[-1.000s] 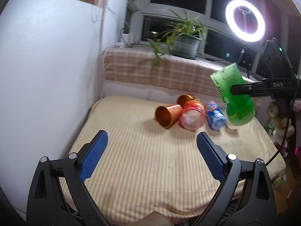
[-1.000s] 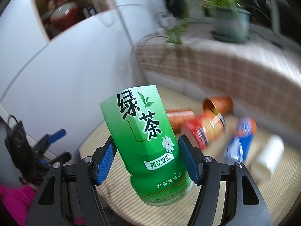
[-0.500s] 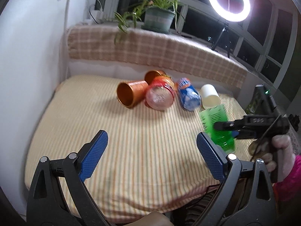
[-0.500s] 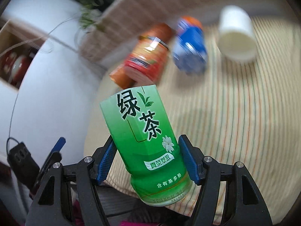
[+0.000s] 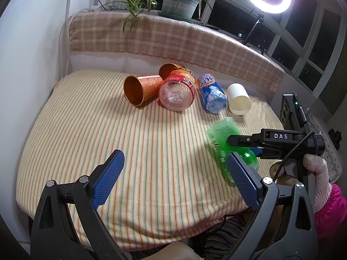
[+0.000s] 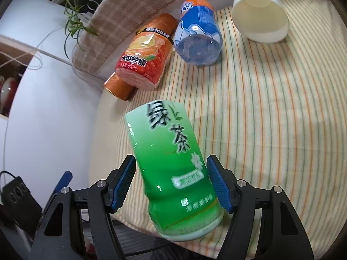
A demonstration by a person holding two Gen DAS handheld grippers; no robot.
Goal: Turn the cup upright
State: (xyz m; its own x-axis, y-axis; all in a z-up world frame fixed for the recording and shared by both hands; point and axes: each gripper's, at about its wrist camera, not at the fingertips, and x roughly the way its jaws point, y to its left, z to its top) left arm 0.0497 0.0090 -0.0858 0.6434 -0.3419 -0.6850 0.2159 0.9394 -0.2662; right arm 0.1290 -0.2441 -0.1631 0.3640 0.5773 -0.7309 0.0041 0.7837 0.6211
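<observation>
Right gripper (image 6: 171, 186): my pads now stand off the green cup (image 6: 173, 173) (blurred, loose).
Cup axis: tilted, leaning away.
Left gripper (image 5: 173, 173): wide, empty.

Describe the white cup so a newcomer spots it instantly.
Start at the striped table below the plaid-draped ledge. A row of tipped containers lies near its back edge; the white cup ends that row on the right, beside the blue bottle. It alone is plain, unlabelled cream-white.
</observation>
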